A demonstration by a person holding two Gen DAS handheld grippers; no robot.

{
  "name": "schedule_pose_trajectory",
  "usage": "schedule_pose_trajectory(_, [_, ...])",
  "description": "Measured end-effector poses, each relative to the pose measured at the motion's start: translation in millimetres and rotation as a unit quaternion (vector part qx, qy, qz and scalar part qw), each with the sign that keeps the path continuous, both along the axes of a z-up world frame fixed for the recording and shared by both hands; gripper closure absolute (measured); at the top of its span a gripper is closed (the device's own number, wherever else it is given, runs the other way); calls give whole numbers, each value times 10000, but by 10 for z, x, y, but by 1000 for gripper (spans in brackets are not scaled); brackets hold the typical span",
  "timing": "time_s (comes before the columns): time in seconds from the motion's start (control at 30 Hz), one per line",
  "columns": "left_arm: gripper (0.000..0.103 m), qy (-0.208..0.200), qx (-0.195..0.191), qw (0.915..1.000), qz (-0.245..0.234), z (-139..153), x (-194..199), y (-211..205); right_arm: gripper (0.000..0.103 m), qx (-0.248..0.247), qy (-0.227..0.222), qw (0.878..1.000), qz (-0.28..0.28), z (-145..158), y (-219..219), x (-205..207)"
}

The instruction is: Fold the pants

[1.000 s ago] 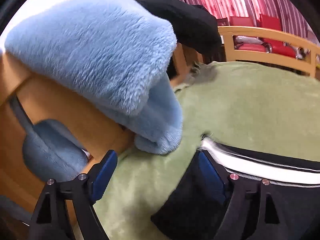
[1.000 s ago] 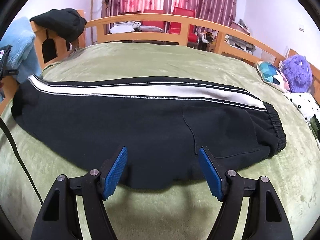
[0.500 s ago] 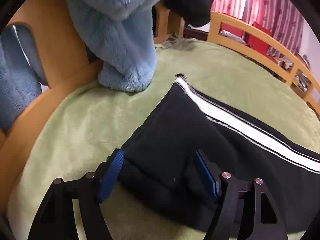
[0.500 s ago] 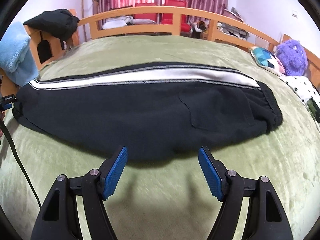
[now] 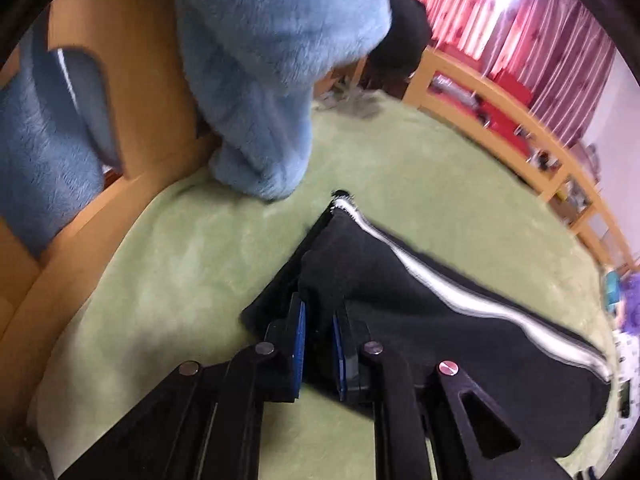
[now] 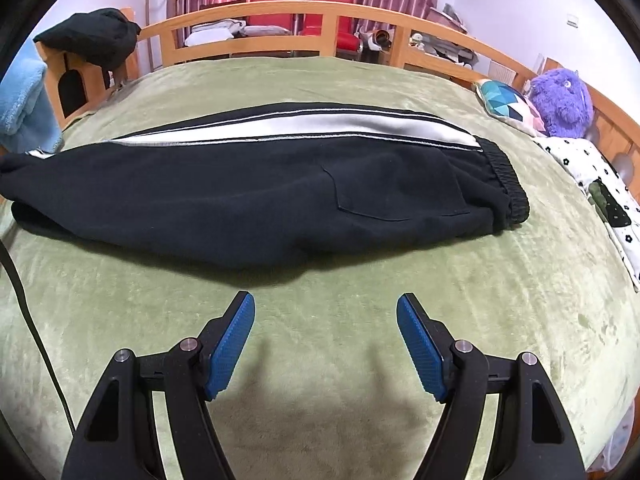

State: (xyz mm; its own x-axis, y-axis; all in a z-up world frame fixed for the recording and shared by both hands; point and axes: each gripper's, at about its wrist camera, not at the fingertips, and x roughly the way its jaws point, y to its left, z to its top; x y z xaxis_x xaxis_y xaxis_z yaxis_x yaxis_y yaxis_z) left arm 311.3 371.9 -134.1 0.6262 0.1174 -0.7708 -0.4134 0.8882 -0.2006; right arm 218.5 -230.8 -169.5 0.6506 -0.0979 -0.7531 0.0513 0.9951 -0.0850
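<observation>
Green bedspread: left gripper jaws closing on pants hem; right gripper jaws released, short of pants.

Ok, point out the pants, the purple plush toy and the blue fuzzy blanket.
pants (image 6: 240,192), right wrist view, on the black leg fabric.
purple plush toy (image 6: 564,100), right wrist view, on its furry body.
blue fuzzy blanket (image 5: 272,60), left wrist view, on its hanging fold.

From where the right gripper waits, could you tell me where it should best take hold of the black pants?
Grip the elastic waistband of the black pants, coming from the near edge: it is a thick bunched ridge, and the left gripper is closing on the cuff end.
</observation>
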Motion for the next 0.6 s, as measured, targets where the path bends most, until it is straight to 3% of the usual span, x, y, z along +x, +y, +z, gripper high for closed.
schedule_pose_trajectory(0.07, [62,473,605,9968,197,-295,96,-17,30,24,-4,10000,25,-1,14,-2])
schedule_pose_trajectory(0.13, [53,980,1026,9883,559,-501,80,1,30,11,21,10000,34,2,33,4])
schedule_pose_trajectory(0.2, [50,843,689,9920,638,-573,-39,96,30,-44,-9,10000,78,25,45,-8])
schedule_pose_trajectory(0.33, [25,379,387,9950,835,-535,-233,140,30,-95,-28,9999,81,52,47,-3])
schedule_pose_trajectory(0.43, [27,524,190,9954,785,-736,-75,123,30,-68,-24,9999,83,36,58,5])
schedule_pose_trajectory(0.6, [28,194,-290,9965,755,-1040,207,65,30,-148,-15,9999,64,3,86,8])
